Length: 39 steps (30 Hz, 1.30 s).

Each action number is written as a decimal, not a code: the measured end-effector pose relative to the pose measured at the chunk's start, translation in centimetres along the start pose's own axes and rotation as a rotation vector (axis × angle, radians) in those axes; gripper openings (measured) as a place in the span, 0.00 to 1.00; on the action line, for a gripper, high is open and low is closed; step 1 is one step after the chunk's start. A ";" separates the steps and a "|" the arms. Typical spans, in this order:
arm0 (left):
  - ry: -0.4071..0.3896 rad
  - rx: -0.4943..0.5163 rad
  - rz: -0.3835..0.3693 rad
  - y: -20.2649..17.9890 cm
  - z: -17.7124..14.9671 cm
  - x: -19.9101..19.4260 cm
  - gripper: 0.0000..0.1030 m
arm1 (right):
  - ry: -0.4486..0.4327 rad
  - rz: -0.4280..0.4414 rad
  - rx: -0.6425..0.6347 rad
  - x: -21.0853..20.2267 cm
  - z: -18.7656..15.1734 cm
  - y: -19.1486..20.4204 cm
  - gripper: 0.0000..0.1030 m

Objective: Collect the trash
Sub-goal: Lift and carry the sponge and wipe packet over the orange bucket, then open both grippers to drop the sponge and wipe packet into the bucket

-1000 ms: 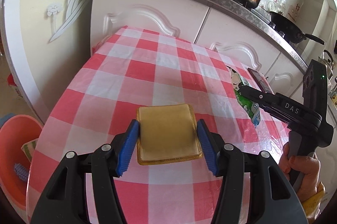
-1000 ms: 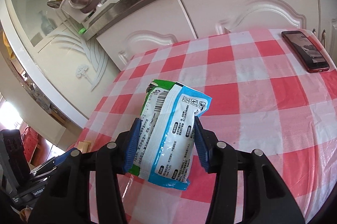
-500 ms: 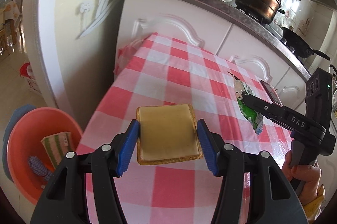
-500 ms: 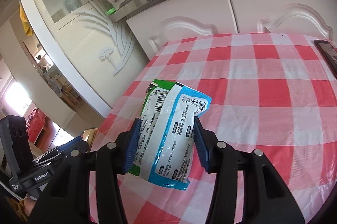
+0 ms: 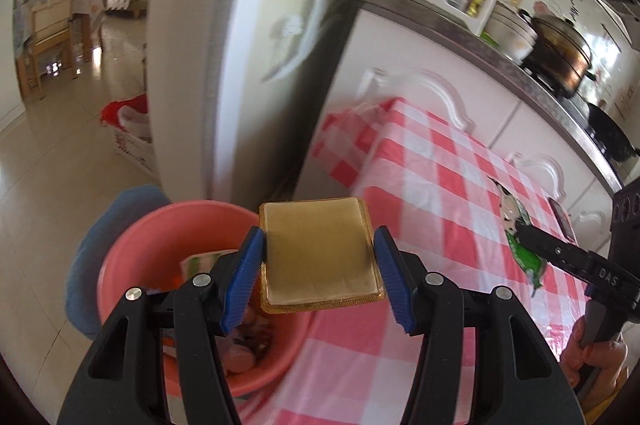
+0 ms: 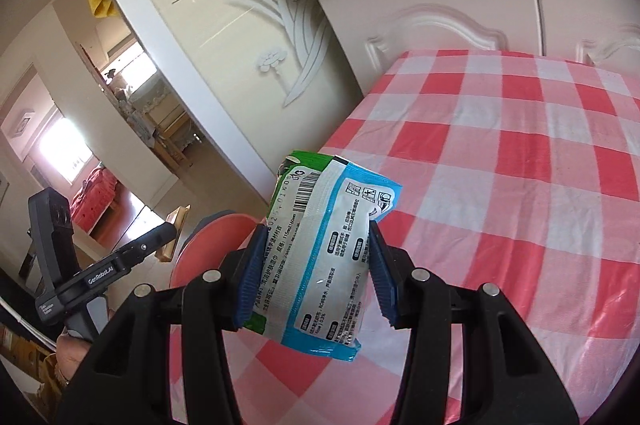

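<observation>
Both of my views have swung off the bench toward the floor since a second ago: the round salmon-pink plastic basin (image 5: pixel 132 245), earlier at the far left edge, now sits right under my left hand-held gripper (image 5: pixel 318 253). That left hand-held gripper is clamped on a flat square tan packet with a crimped gold rim (image 5: pixel 320 249), its face turned up toward the camera, with the near half of the packet hanging above the basin's rim. My right hand-held gripper (image 6: pixel 316 265) pinches a crumpled white, blue and green plastic wipes wrapper (image 6: pixel 324 253), long axis running away from me, over the edge of the bench with its red-and-white checked cloth (image 6: pixel 520 161); the basin lies down and to its left, so the left hand is nearer. I judge release comes next. Beyond are pale floor tiles, white cabinets and a doorway.
</observation>
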<state>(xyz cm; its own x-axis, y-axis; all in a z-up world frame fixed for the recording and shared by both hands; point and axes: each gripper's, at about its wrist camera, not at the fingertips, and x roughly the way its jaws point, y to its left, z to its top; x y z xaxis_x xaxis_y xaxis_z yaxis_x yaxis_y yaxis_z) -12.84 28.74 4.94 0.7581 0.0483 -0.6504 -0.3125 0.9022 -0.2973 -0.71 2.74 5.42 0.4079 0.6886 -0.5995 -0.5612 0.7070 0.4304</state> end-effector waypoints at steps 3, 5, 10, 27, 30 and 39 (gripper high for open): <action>-0.007 -0.040 0.027 2.4 0.1 -0.4 0.56 | 0.028 0.029 -0.031 1.3 -0.1 2.1 0.49; -0.013 -0.055 0.042 3.6 0.0 -0.8 0.56 | 0.049 0.051 -0.050 2.2 -0.1 3.4 0.49; -0.018 -0.097 0.062 6.3 -0.2 -1.1 0.56 | 0.093 0.080 -0.121 4.4 -0.1 6.9 0.49; 0.035 -0.169 0.073 9.8 -2.0 0.6 0.56 | 0.215 0.138 -0.296 11.7 -1.2 15.0 0.49; 0.061 -0.173 0.073 9.9 -2.5 1.6 0.56 | 0.248 0.143 -0.328 13.2 -1.7 15.7 0.52; 0.155 -0.224 0.096 11.5 -4.2 4.0 0.69 | 0.186 0.138 -0.240 12.2 -1.2 13.4 0.75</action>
<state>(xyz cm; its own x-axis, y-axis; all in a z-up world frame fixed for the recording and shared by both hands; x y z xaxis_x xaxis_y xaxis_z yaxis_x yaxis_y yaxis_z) -15.82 37.49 -4.00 0.6281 0.0474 -0.7767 -0.5101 0.7788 -0.3650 -4.12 20.43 3.05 0.1907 0.7184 -0.6690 -0.7643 0.5363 0.3581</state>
